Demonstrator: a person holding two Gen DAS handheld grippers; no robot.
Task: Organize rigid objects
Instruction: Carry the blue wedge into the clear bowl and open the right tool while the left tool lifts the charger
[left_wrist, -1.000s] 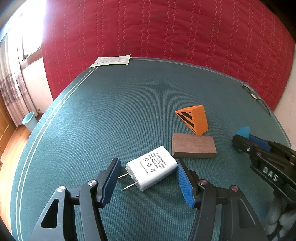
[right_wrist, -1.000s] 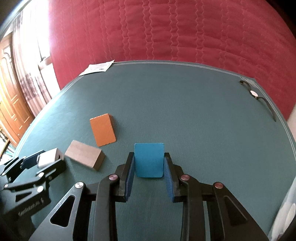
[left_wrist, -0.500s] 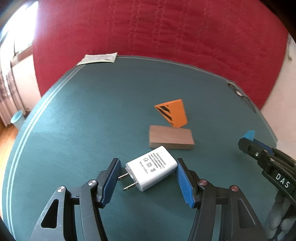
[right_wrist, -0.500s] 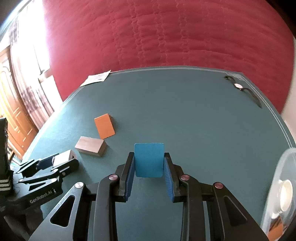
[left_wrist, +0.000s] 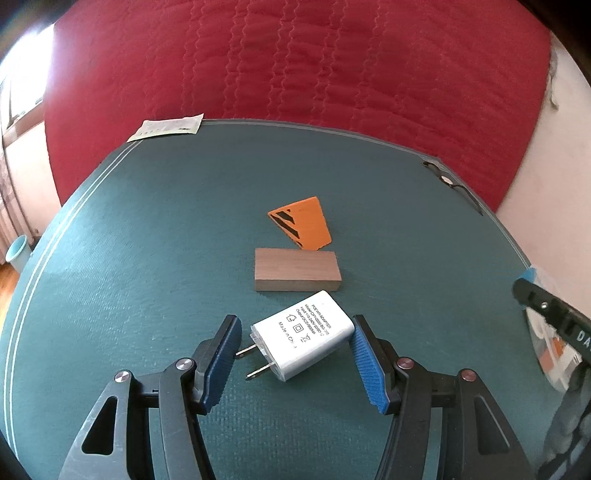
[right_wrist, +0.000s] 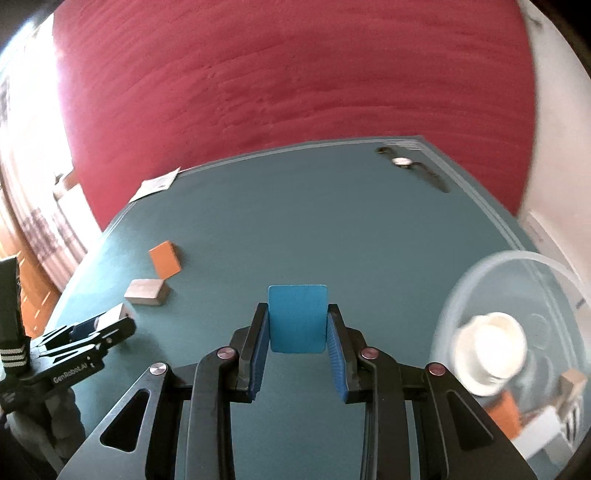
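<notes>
My left gripper (left_wrist: 294, 325) is shut on a white power adapter (left_wrist: 301, 343), its prongs against the left pad, held just above the teal surface (left_wrist: 147, 240). Ahead of it lie a brown wooden block (left_wrist: 295, 273) and an orange wedge with black stripes (left_wrist: 303, 227). My right gripper (right_wrist: 297, 310) is shut on a flat blue block (right_wrist: 297, 321) held upright above the surface. In the right wrist view the left gripper (right_wrist: 110, 321) is at the lower left, with the wooden block (right_wrist: 146, 291) and orange wedge (right_wrist: 165, 258) beyond it.
A clear round container (right_wrist: 480, 266) at the right holds a white round piece (right_wrist: 489, 347) and a few other objects. A wristwatch (right_wrist: 410, 164) lies at the far right corner, a paper slip (left_wrist: 166, 125) at the far left edge. A red quilted surface (left_wrist: 295, 66) rises behind.
My right gripper has carried the blue block to the right, and the clear container has come into its view. The left gripper has turned slightly, still holding the adapter.
</notes>
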